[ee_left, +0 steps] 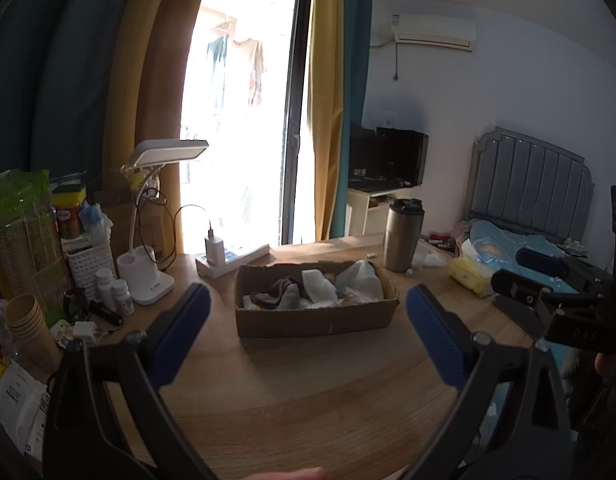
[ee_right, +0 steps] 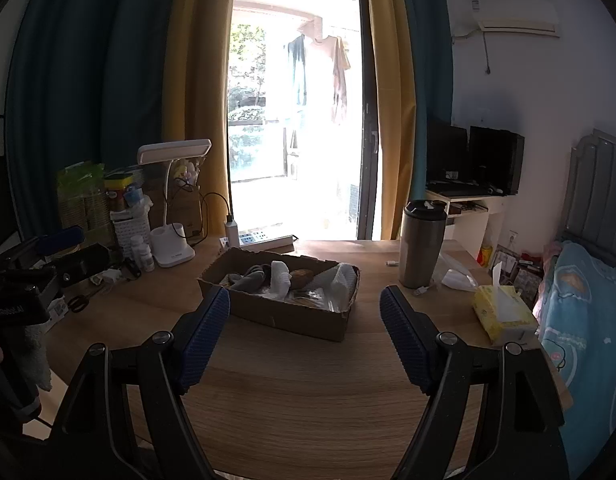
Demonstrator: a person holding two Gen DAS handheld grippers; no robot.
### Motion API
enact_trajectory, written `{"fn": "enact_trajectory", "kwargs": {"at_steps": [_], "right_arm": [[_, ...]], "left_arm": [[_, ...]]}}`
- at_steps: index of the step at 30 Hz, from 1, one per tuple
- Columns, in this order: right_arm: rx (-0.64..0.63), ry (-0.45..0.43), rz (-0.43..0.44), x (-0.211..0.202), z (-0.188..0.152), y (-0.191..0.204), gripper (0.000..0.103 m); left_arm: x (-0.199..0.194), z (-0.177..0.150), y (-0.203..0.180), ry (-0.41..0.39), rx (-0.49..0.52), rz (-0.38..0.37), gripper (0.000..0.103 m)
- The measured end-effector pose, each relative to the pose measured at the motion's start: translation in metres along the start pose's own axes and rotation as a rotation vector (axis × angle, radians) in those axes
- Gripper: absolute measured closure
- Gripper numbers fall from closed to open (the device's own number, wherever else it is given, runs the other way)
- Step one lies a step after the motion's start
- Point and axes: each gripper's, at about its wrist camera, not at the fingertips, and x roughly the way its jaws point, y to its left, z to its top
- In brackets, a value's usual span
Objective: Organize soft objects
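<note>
A shallow cardboard box (ee_left: 316, 318) (ee_right: 291, 316) sits on the wooden table and holds soft items: grey socks (ee_left: 281, 294) (ee_right: 249, 280), a white cloth (ee_left: 318, 284) (ee_right: 279, 274), a crumpled white bag (ee_left: 360, 278) (ee_right: 342, 278) and a brown piece (ee_right: 301, 277). My left gripper (ee_left: 308, 300) hovers open a short way in front of the box, nothing between its blue pads. My right gripper (ee_right: 305, 300) is open too, nearer the box's right side, and holds nothing. Each gripper shows at the edge of the other's view.
A steel tumbler (ee_left: 402, 236) (ee_right: 422, 244) stands behind the box to the right, a yellow tissue pack (ee_right: 502, 312) further right near the bed. At the left are a white desk lamp (ee_left: 147, 276), a power strip (ee_left: 231, 260), pill bottles (ee_left: 113, 290), paper cups (ee_left: 27, 326) and packets.
</note>
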Motion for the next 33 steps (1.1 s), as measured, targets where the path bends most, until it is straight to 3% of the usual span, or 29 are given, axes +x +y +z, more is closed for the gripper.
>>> {"fn": "enact_trajectory", "kwargs": {"at_steps": [25, 33], "right_arm": [[-0.001, 0.008, 0.012, 0.002, -0.002, 0.003, 0.022], [-0.002, 0.022, 0.004, 0.004, -0.004, 0.002, 0.022]], "left_arm": [[0.001, -0.006, -0.004, 0.015, 0.004, -0.021, 0.004], [0.013, -0.013, -0.006, 0.054, -0.006, -0.04, 0.004]]}}
